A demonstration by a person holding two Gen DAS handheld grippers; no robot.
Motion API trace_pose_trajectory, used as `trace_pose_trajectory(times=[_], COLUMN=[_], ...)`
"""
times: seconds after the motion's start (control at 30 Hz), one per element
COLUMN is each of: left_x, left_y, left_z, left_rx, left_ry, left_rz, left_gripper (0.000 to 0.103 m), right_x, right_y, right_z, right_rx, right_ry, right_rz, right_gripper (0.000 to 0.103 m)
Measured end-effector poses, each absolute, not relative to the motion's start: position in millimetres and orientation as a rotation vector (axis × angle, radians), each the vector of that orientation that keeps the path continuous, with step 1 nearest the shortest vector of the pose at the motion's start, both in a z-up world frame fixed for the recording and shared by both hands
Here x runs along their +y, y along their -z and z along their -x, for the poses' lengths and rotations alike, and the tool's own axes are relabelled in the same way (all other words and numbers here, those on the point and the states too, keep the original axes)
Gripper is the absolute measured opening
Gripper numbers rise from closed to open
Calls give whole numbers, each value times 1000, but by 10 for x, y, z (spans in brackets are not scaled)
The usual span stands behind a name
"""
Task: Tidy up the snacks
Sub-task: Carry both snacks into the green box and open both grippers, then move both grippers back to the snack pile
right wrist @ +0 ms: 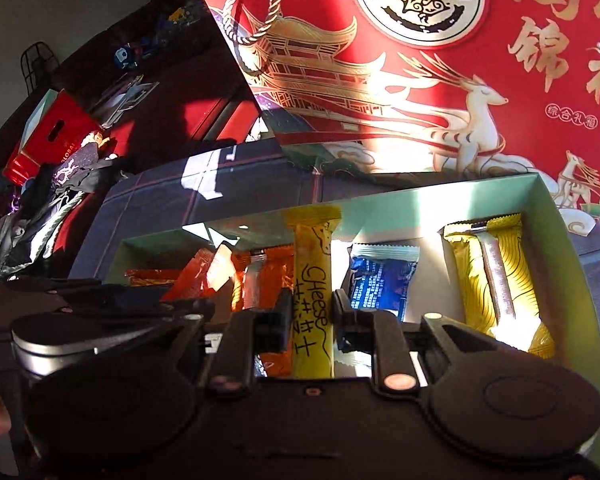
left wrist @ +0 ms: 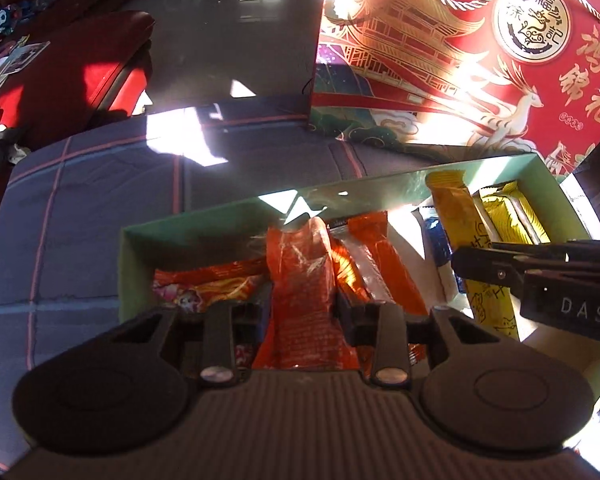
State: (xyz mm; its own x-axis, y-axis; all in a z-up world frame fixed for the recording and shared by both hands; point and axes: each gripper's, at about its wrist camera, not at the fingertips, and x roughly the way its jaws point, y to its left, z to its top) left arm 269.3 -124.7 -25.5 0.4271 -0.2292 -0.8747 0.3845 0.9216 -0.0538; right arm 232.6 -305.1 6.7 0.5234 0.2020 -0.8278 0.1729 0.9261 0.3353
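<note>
A green-walled box [left wrist: 204,226] lies on a plaid cloth and holds snack packets. My left gripper [left wrist: 302,300] is shut on an orange snack packet [left wrist: 300,276] over the box's left part, among other orange packets [left wrist: 384,256]. My right gripper [right wrist: 312,316] is shut on a long yellow "Cheese" stick packet [right wrist: 312,280], held over the box's middle; it also shows in the left wrist view [left wrist: 458,216]. A blue packet [right wrist: 380,284] and a yellow packet [right wrist: 496,276] lie in the box's right part.
A tall red gift box [right wrist: 420,80] with a rope handle stands just behind the green box [right wrist: 552,208]. A dark plaid cloth [left wrist: 80,220] covers the surface. Red furniture [left wrist: 60,92] and clutter [right wrist: 52,160] are at the left.
</note>
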Motion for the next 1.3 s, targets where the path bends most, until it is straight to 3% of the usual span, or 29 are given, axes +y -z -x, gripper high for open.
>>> trace_pose_trajectory(times=[0.1,0.13,0.2,0.27,0.37,0.7,1.0,1.3], left_x=[-1267,-1268,-1271,-1256,-1244,-1028,-586,39], left_y=[205,180,125,82,43,-196,-352,-118], left_z=[-2625,-2597,-2551,-2518,-2466,-2031,-1291,-738], left_rx=[1025,1007,982,972,975,977,971,1038], left_ry=[397,397,386,384,383,373,355,257], left_rz=[-166,-172,-187,-184,-184,-136,-127,-81], left_gripper=[68,74,82,86,87,100,103,103], right_x=[-3074,-3080,-3085,-3078,-3089,-2994,-2757,-2408], right_y=[-80,-95,-122,-155,-200,-543,-754,-615], right_z=[-2347,-2337,-2297,-2238,-2154,-1691,-997,-378], right_rx=[1005,997,988,977,975,950,960,1029], right_ry=[-5,-4,1,13,15,37,28,2], right_rz=[-422,-424,-426,-411,-424,-419,-469,-480], right_gripper=[44,47,67,76,79,101,103,103])
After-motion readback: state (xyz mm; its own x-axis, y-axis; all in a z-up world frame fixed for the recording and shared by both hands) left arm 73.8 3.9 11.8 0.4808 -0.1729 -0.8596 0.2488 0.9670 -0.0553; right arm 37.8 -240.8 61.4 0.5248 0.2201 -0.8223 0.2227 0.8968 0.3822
